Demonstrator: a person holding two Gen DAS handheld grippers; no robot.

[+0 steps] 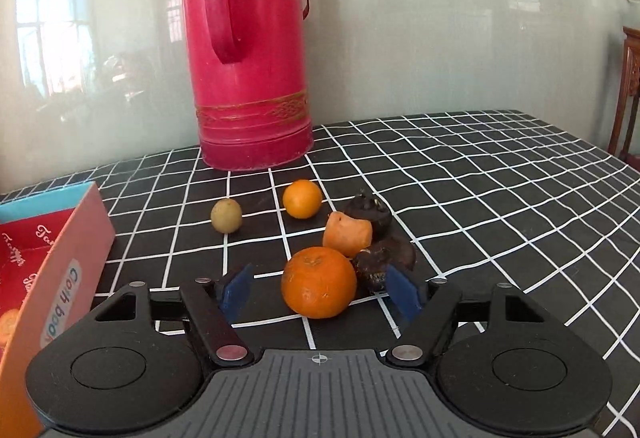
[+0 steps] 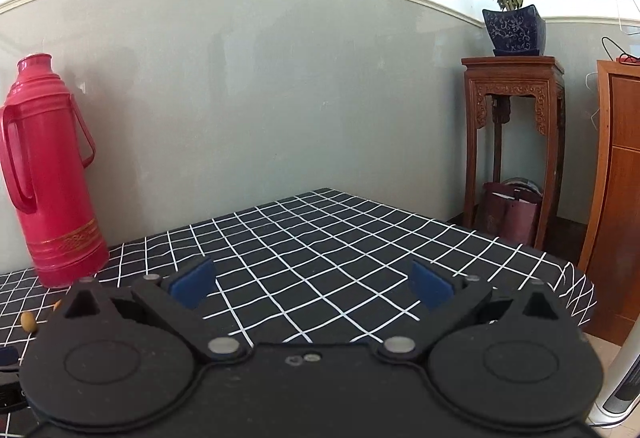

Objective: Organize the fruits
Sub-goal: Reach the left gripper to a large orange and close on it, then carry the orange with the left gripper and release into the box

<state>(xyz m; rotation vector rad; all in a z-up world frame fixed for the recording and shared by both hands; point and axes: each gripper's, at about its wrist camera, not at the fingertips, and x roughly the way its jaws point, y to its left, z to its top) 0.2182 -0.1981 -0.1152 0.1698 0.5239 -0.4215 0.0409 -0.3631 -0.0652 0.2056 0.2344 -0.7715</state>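
Fruit lies grouped on the checked surface (image 1: 500, 174) ahead of my left gripper (image 1: 318, 292). Its fingers (image 1: 236, 288) stand wide, holding nothing, with the nearest orange (image 1: 319, 282) between them and neither pad touching it. Just behind sit an orange wedge-shaped piece (image 1: 347, 233) and two dark fruits (image 1: 384, 258), touching one another. A smaller orange (image 1: 302, 198) and a greenish-brown fruit (image 1: 226, 215) lie further back, apart, before the red thermos (image 1: 248, 50). An open box (image 1: 60, 266) stands at the left edge.

Risk, in my judgement: the right-hand finger sits just beside the near dark fruit, so closing may catch it or nudge the wedge, and the round orange could roll out of an off-centre pinch. A carry to the box could clip its raised flap.

My right gripper (image 2: 311, 284) hovers over bare cloth, fingers (image 2: 192, 283) wide and empty, well apart from the fruit.

Not determinable: what the dark fruits are, how much the box holds, since the frame cuts it off, and whether the orange patch at its lower corner is fruit or printing.
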